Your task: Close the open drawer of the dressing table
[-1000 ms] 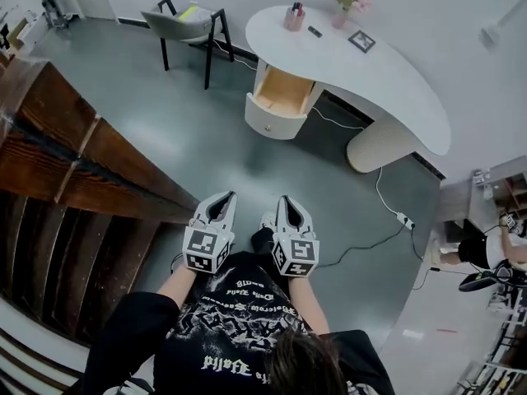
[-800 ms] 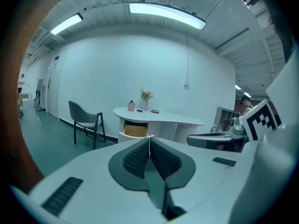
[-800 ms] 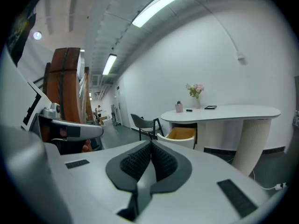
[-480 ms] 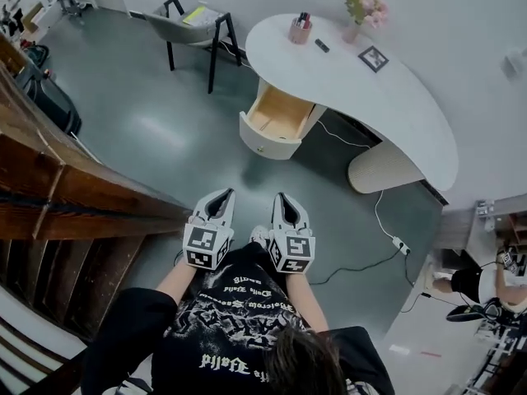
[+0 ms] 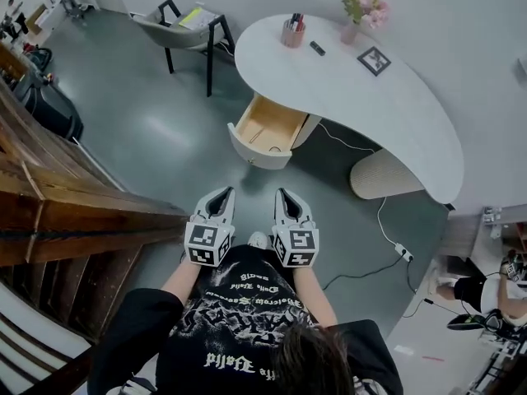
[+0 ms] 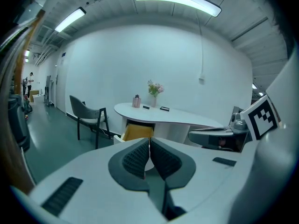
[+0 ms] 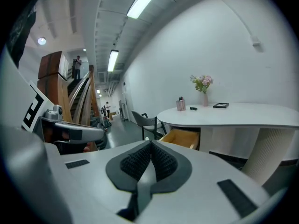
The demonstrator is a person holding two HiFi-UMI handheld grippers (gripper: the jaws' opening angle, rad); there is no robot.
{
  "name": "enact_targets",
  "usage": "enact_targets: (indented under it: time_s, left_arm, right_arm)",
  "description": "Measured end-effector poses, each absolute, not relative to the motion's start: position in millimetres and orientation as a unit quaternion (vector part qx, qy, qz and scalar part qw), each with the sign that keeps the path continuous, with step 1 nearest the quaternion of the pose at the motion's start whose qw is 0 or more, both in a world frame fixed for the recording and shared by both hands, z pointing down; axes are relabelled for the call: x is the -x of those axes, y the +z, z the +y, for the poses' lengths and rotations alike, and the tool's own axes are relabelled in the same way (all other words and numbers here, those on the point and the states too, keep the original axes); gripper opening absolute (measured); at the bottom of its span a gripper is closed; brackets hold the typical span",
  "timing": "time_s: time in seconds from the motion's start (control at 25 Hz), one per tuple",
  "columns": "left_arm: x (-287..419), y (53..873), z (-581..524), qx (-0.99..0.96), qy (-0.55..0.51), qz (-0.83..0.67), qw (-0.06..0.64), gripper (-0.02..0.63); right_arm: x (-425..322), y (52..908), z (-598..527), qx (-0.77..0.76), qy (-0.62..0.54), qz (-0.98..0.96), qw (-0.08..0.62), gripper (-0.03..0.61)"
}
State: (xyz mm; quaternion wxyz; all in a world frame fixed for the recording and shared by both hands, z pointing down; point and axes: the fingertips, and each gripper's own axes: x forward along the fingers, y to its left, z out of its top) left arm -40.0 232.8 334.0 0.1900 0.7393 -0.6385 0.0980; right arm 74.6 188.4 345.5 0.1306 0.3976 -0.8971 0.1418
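The white dressing table (image 5: 387, 105) with a curved top stands ahead by the wall. Its drawer (image 5: 265, 132) is pulled out at the left end and shows a pale wood inside behind a rounded white front. Both grippers are held side by side in front of the person's body, some way short of the drawer, and they point towards it. The left gripper (image 5: 221, 196) is shut with nothing in it, and so is the right gripper (image 5: 286, 196). The drawer (image 6: 137, 132) shows just above the closed left gripper (image 6: 149, 143). It also appears as the drawer (image 7: 181, 137) to the right of the closed right gripper (image 7: 151, 146).
A grey chair (image 5: 185, 23) stands to the left of the table. A dark wooden staircase (image 5: 74, 212) runs along the left. A cable with a power strip (image 5: 403, 253) lies on the floor at the right. A pink cup (image 5: 291, 34), a flower vase (image 5: 354, 23) and a picture frame (image 5: 375, 59) stand on the tabletop.
The person has walked towards the table, so the drawer now lies closer to both grippers. The grippers stay shut and side by side.
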Motion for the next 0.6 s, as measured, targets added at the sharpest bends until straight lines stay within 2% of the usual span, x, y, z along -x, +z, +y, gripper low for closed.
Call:
enact_targets:
  time_s: [0.6]
  left_arm:
    - [34,353,198,-0.735,0.11,-0.636,0.209,0.025]
  right_arm:
    - [-88,362,159,-0.384,0.166,-0.897,0.147,0.026]
